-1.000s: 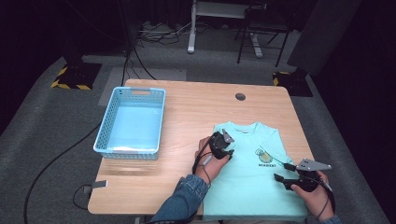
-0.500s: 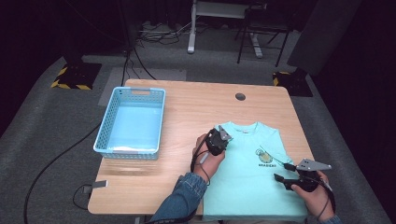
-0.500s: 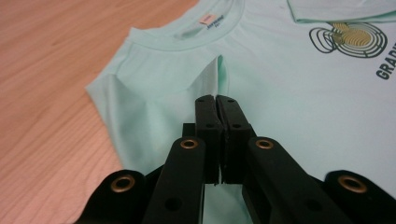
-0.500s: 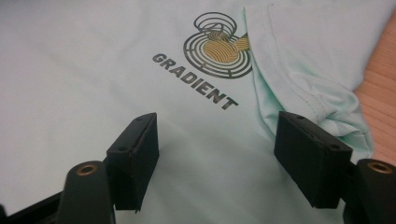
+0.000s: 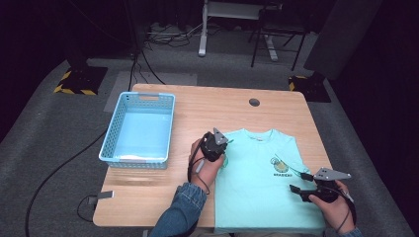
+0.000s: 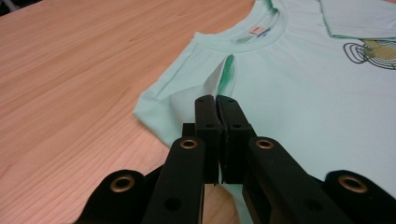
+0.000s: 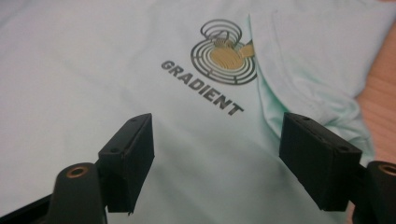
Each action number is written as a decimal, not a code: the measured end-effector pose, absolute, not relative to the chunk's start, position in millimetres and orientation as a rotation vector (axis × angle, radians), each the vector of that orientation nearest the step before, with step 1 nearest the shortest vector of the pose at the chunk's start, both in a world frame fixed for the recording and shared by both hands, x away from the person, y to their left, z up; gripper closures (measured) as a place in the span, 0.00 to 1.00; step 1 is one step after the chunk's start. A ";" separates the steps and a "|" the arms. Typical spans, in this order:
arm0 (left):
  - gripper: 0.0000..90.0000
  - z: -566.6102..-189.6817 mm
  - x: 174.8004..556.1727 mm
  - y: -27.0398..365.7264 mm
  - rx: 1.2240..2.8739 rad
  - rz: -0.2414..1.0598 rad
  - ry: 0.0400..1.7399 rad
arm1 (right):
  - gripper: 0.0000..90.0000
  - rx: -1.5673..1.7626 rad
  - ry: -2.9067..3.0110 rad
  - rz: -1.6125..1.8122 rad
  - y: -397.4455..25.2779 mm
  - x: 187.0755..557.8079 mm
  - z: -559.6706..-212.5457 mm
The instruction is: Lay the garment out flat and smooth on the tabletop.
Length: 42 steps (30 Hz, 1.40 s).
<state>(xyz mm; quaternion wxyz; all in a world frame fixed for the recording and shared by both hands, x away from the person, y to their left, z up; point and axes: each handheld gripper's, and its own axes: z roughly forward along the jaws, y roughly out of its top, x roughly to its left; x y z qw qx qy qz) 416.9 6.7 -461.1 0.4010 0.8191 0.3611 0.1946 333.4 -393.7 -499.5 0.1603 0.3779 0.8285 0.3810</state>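
A mint-green t-shirt lies flat, front up, on the right half of the wooden table, with a printed logo on its chest. My left gripper is at the shirt's left shoulder, its jaws shut on a fold of the left sleeve that rises to the tips. My right gripper hovers over the shirt's right side, open with nothing between its jaws. The right sleeve lies folded in over the chest beside the logo.
A light blue plastic basket stands on the table's left part. A small round cable hole sits near the far edge. Bare wood lies between the basket and the shirt. Beyond the table are dark floor, cables and chair legs.
My left gripper has shifted a little to the left and away from me at the sleeve. The right gripper has stayed where it was.
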 end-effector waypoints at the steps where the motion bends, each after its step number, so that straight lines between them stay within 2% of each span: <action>1: 0.97 -461.5 416.2 10.9 2.067 0.501 0.924 | 0.30 1.075 2.356 1.100 -395.0 333.5 -495.6; 8: 0.95 -471.7 404.0 46.8 2.031 0.547 1.097 | 0.30 1.065 2.315 1.108 -400.4 345.7 -475.4; 12: 0.77 -477.7 396.0 64.2 2.013 0.577 1.166 | 0.30 1.058 2.333 1.094 -395.7 358.4 -472.3; 15: 0.59 -479.2 391.4 69.6 1.996 0.590 1.173 | 0.30 1.053 2.343 1.090 -390.6 368.2 -471.6; 19: 0.49 -477.7 386.6 70.1 1.985 0.582 1.154 | 0.31 1.045 2.361 1.079 -382.8 379.6 -471.1; 30: 0.43 -478.8 374.4 72.0 1.977 0.561 1.132 | 0.34 1.001 2.396 1.059 -363.9 406.7 -469.7; 42: 0.42 -487.4 363.3 84.7 1.977 0.548 1.156 | 0.48 1.006 2.419 1.011 -352.4 430.5 -482.3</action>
